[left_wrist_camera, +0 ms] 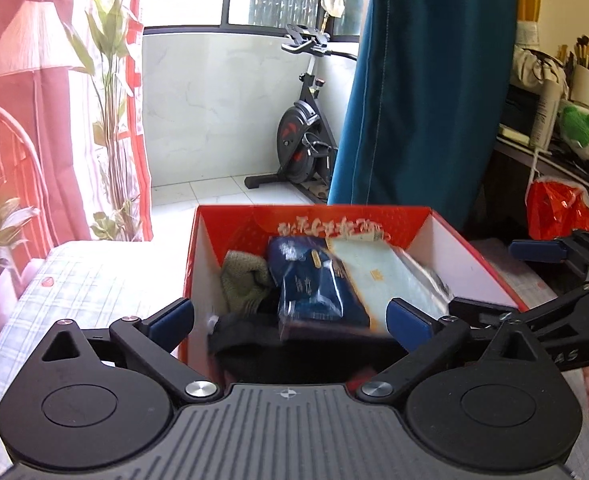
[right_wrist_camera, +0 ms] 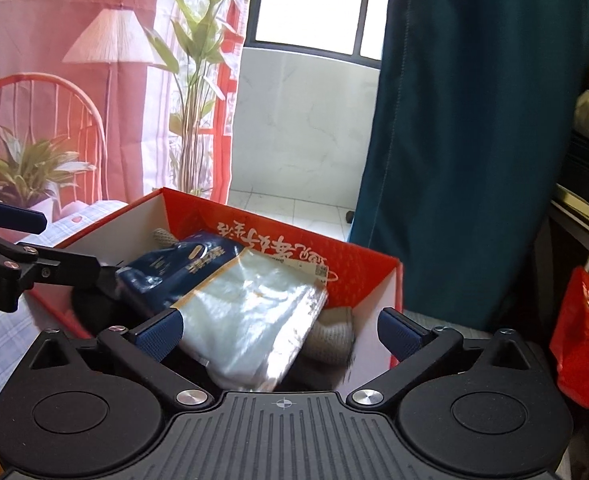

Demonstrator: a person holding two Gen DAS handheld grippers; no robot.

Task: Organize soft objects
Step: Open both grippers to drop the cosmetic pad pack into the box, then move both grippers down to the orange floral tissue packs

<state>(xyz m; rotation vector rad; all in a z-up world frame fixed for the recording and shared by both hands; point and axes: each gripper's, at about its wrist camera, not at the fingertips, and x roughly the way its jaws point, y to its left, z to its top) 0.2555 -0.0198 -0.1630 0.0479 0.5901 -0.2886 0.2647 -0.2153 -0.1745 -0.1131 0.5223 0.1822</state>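
A red cardboard box [left_wrist_camera: 470, 264] with white inner walls stands on a checked bedsheet. It holds a dark blue plastic packet [left_wrist_camera: 314, 280], a clear packet with white cloth [left_wrist_camera: 390, 276], an olive knitted item [left_wrist_camera: 242, 284] and a black soft item [left_wrist_camera: 246, 332]. My left gripper [left_wrist_camera: 290, 324] is open over the box's near edge, empty. My right gripper [right_wrist_camera: 280, 332] is open over the same box [right_wrist_camera: 374, 268], above the clear packet [right_wrist_camera: 250, 316], beside the blue packet [right_wrist_camera: 174, 268] and a beige knitted item [right_wrist_camera: 334, 336].
The checked bed [left_wrist_camera: 94, 280] spreads left of the box. A teal curtain [left_wrist_camera: 426, 80] hangs behind it. An exercise bike [left_wrist_camera: 302, 132] stands on the balcony. A red plastic bag [left_wrist_camera: 554, 212] and a cluttered shelf are at the right. A printed backdrop [right_wrist_camera: 74, 60] is at the left.
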